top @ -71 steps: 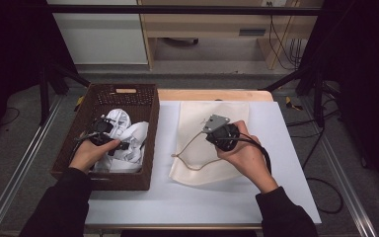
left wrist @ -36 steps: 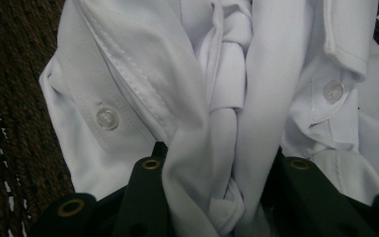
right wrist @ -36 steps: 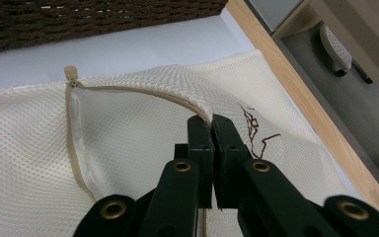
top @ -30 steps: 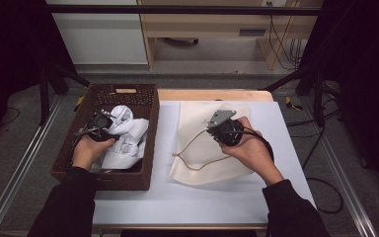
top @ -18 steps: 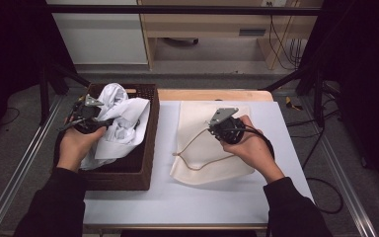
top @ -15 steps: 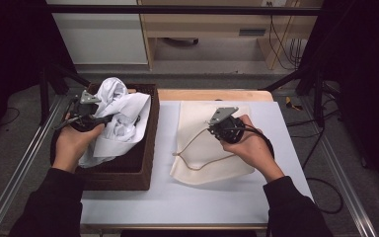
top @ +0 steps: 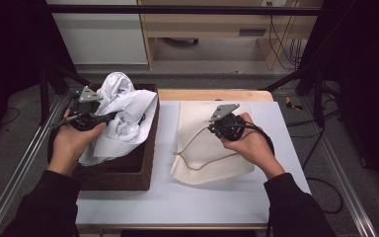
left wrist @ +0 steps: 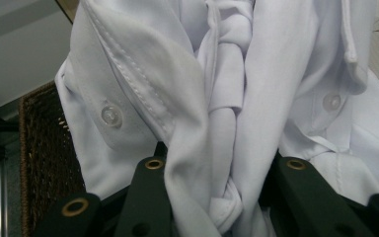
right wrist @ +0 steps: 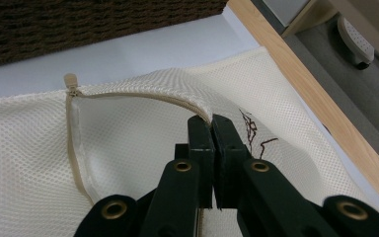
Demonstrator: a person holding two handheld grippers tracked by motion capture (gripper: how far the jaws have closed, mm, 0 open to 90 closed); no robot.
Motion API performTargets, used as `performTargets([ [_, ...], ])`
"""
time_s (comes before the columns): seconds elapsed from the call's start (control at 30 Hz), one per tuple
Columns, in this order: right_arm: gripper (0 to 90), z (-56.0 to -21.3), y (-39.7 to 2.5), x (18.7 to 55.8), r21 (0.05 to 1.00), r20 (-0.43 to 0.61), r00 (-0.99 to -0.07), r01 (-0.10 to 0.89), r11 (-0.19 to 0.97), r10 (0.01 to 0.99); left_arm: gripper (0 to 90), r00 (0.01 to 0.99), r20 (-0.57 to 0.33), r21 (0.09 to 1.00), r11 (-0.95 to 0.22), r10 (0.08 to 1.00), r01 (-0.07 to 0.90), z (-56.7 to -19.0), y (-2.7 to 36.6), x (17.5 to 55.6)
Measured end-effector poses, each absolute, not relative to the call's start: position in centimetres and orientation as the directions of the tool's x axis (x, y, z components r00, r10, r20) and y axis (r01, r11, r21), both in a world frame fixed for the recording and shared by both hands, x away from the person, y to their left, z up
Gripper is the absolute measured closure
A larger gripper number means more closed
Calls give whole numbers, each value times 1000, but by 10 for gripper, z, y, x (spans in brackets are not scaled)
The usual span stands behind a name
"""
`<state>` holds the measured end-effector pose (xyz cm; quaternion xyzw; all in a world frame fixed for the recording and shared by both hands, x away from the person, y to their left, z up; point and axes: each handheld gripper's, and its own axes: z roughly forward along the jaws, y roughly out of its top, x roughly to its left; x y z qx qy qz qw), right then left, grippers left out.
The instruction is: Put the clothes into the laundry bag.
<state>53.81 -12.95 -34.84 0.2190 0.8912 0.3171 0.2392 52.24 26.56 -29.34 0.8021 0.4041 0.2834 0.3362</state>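
While the left gripper (top: 109, 117) clamps a white shirt (top: 123, 111) above the basket (top: 133, 170), the right gripper (right wrist: 212, 129) pinches the mesh bag (right wrist: 143, 148). Its jaws grip the zipper edge.

We can read no words, numbers or brand names anywhere. The closest thing is a small dark scribbled mark (right wrist: 253, 132) on the cream mesh bag (right wrist: 143, 148), seen in the right gripper view just beside the jaws; its strokes form no letter we can make out. A similar dark trace at the left gripper view's edge is equally unreadable.
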Motion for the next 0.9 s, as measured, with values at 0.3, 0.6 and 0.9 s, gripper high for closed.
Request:
performTargets([
  [0.3,885,-347,-132,540,674,-271,-796,245,697,542,695,559,213,769,-491,801,409,-279,256,501],
  [0.6,885,-347,-134,542,686,-249,-799,253,682,547,694,613,219,776,-516,759,362,-268,239,481],
  [0.9,885,-346,-138,544,698,-223,-802,265,665,554,692,717,191,782,-546,670,302,-267,204,453],
])
